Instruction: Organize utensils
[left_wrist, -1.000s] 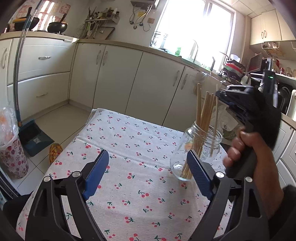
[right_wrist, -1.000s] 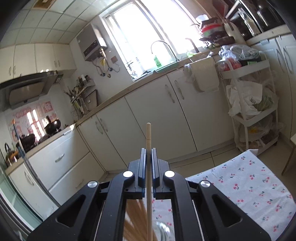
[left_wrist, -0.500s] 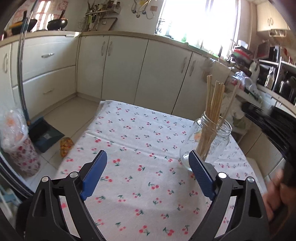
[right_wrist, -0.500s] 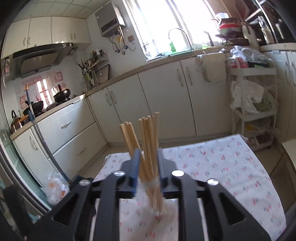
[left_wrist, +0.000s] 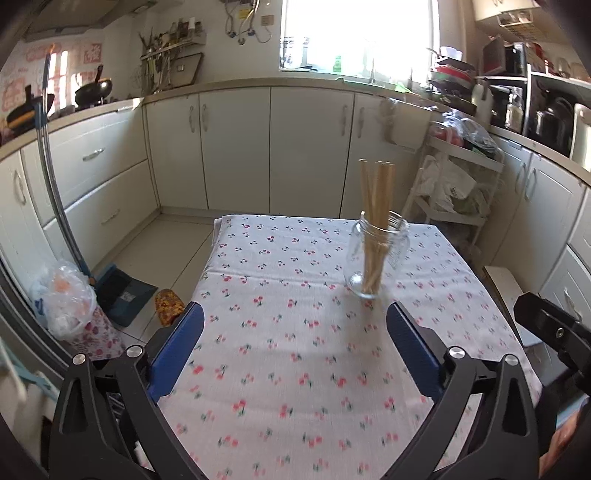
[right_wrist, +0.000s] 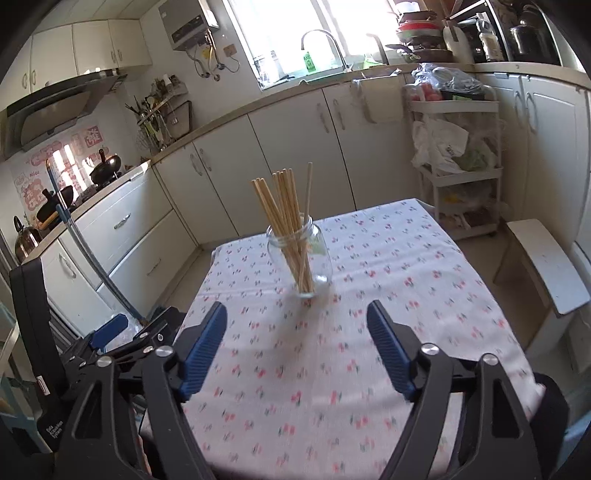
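A clear glass jar (left_wrist: 376, 254) stands upright on the cherry-print tablecloth (left_wrist: 295, 332), holding several wooden chopsticks (left_wrist: 376, 192) that lean together. It also shows in the right wrist view (right_wrist: 301, 258), with the chopsticks (right_wrist: 284, 206) fanned out above the rim. My left gripper (left_wrist: 293, 347) is open and empty, low over the near part of the table, well short of the jar. My right gripper (right_wrist: 297, 345) is open and empty, also back from the jar. The left gripper's body shows at the left in the right wrist view (right_wrist: 122, 343).
White kitchen cabinets (left_wrist: 306, 147) run along the back and left. A white shelf trolley (left_wrist: 454, 177) with bags stands at the right. A dustpan (left_wrist: 122, 291) and a bagged bin (left_wrist: 70, 306) sit on the floor to the left. A white stool (right_wrist: 546, 262) stands right of the table.
My right gripper let go of the chopstick into the jar, opened, and drew back from the jar. My left gripper also pulled back toward the near table edge, staying open.
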